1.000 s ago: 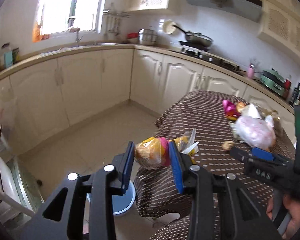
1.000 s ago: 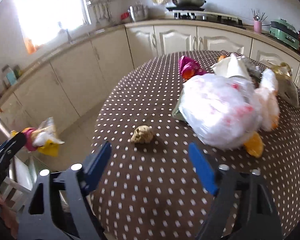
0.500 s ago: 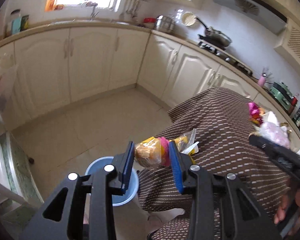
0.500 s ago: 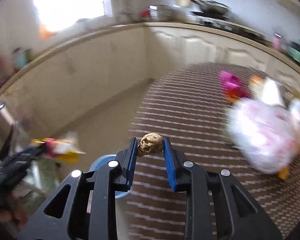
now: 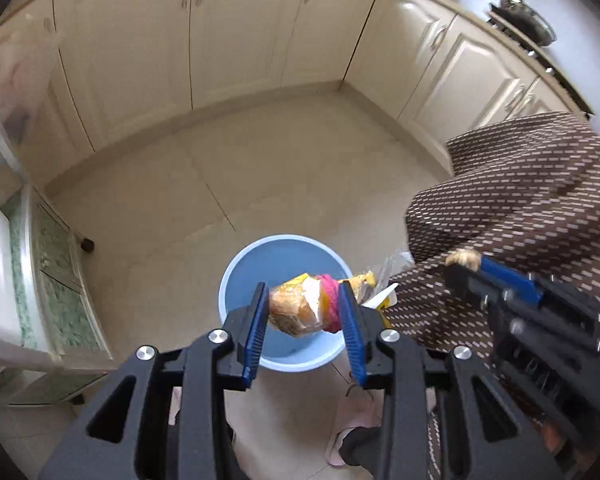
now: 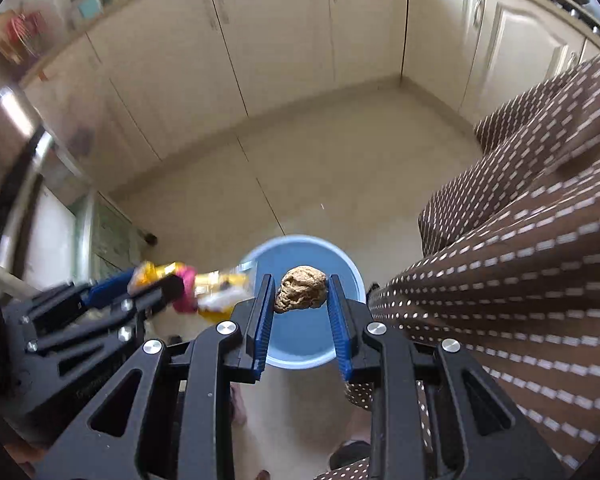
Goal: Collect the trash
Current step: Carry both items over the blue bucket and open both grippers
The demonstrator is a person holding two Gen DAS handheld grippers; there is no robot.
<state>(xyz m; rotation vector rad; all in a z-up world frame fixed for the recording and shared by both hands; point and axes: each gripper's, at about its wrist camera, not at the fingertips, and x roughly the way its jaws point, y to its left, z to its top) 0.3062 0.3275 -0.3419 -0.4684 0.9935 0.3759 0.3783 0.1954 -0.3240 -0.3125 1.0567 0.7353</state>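
Blue plastic marks the target: the bin point(image 5: 284, 300) stands on the tile floor point(image 5: 260, 176), just beside the hanging edge of the dotted tablecloth point(image 5: 520, 208). Both loads are held above its mouth.

Step in hand, as judged: release both items into the bin.
- Centre each load over the bin's opening before releasing. In the left wrist view the wrapper point(image 5: 304, 308) sits over the bin's near half, its loose tail reaching toward the tablecloth side.
- Shift the wrapper toward the bin's middle so the tail clears the rim.
- Open the jaws fully; crinkled film may cling to a pad.
- Release one load at a time if the two grippers crowd each other above the bin.

Left gripper point(image 5: 304, 312): jaws at a medium gap, clamped on the wrapper, a yellow and pink packet with a tan content. Both pads touch it.

Right gripper point(image 6: 301, 296): jaws narrow, clamped on the lump point(image 6: 300, 289), a brown wrinkled piece, possibly a walnut or dried food; the view does not settle which. It sits over the bin's middle, near the far ends of the pads.

Height above the bin cannot be judged from these fisheye views.
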